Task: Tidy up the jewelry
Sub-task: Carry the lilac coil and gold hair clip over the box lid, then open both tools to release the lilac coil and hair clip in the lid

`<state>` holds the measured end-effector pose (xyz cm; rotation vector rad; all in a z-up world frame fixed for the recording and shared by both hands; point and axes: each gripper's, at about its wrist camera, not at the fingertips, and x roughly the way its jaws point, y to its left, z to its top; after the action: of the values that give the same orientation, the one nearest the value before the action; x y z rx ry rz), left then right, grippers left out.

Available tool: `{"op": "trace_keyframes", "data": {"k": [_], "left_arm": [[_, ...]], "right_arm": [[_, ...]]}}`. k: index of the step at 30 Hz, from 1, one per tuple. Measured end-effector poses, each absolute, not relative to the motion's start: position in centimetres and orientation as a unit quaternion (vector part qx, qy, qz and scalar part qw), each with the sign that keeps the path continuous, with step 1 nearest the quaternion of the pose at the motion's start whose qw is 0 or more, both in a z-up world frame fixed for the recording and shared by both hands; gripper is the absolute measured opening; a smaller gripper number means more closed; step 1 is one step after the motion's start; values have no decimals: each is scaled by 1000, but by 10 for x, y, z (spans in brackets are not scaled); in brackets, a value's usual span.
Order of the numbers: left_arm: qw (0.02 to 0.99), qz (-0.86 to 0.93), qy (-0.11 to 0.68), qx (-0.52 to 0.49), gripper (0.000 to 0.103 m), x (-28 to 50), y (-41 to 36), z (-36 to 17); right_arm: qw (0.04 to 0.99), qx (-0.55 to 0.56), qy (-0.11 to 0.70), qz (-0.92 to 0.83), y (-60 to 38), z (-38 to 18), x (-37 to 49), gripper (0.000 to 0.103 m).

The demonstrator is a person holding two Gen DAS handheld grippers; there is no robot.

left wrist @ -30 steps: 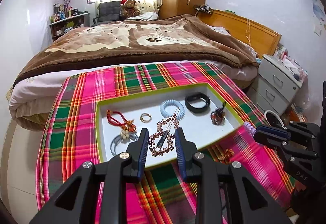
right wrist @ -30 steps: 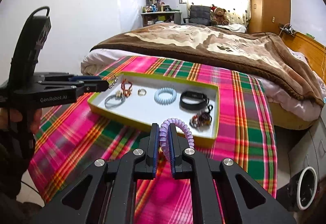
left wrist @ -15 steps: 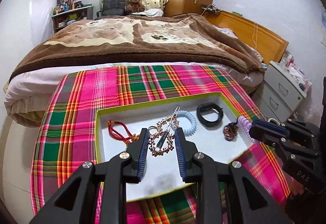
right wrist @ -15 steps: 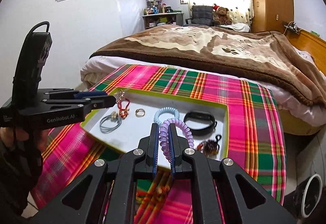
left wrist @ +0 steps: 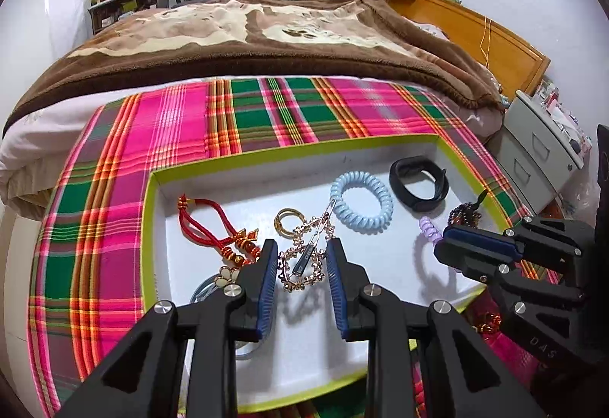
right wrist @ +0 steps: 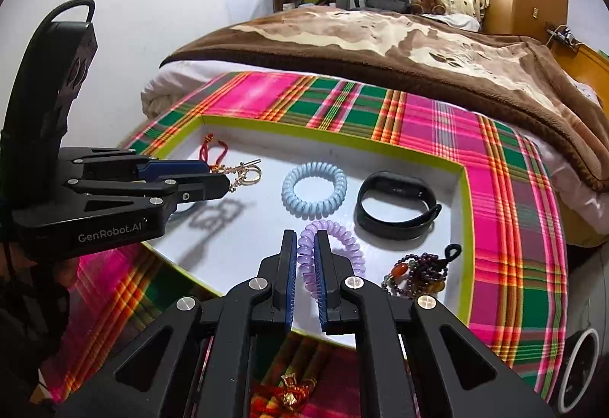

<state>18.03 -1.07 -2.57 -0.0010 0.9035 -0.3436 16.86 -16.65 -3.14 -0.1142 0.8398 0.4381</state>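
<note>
A white tray with a lime-green rim (left wrist: 152, 228) (right wrist: 464, 228) lies on a plaid cloth. My left gripper (left wrist: 300, 273) (right wrist: 224, 182) hangs over the tray's left part. A gold chain bracelet (left wrist: 304, 258) (right wrist: 238, 176) is caught between its fingers and throws a shadow on the tray floor. My right gripper (right wrist: 305, 235) (left wrist: 441, 250) is shut on a purple coil hair tie (right wrist: 335, 239) (left wrist: 428, 228) just above the tray's near edge. In the tray lie a light blue coil (right wrist: 314, 188), a black band (right wrist: 396, 205), a dark beaded bracelet (right wrist: 415, 275), a red cord knot (left wrist: 213, 228) and a gold ring (left wrist: 289, 222).
The plaid cloth (left wrist: 114, 189) covers the foot of a bed with a brown blanket (left wrist: 266, 49). A grey nightstand (left wrist: 540, 159) stands at the right. A red and gold trinket (right wrist: 293, 393) lies on the cloth in front of the tray. A flower-charm hair tie (left wrist: 224, 275) is half hidden under my left fingers.
Both grippers have moved forward and down, from in front of the tray to over it. Each carried its piece along, the left the gold chain and the right the purple coil.
</note>
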Motion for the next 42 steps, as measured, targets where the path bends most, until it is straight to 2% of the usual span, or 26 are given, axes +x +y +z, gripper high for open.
{"op": "trace_keyframes", "data": {"k": [28,32,34,36,38,42], "left_arm": [[880,-163,446,-13,28,182,-9,-34],[882,-166,441,-11,28,180,-10,-30],[881,-166,443,-12,33,178,-10,-30],[882,-167,441,-12,35,175,-10,-28],[883,-166,438,-14,36,172,-10,-25],[888,-164,429,-17,36,165,-8,-18]], "right_arm": [[872,-44,437,217,-159,-49,179,10],[875,-41,433,212,-161,-47,177,14],[877,-37,431,210,-163,-46,175,16],[879,-29,427,210,-165,-44,174,29],[881,-22,424,209,-166,-42,172,36],[886,-14,415,206,-169,-37,167,36]]}}
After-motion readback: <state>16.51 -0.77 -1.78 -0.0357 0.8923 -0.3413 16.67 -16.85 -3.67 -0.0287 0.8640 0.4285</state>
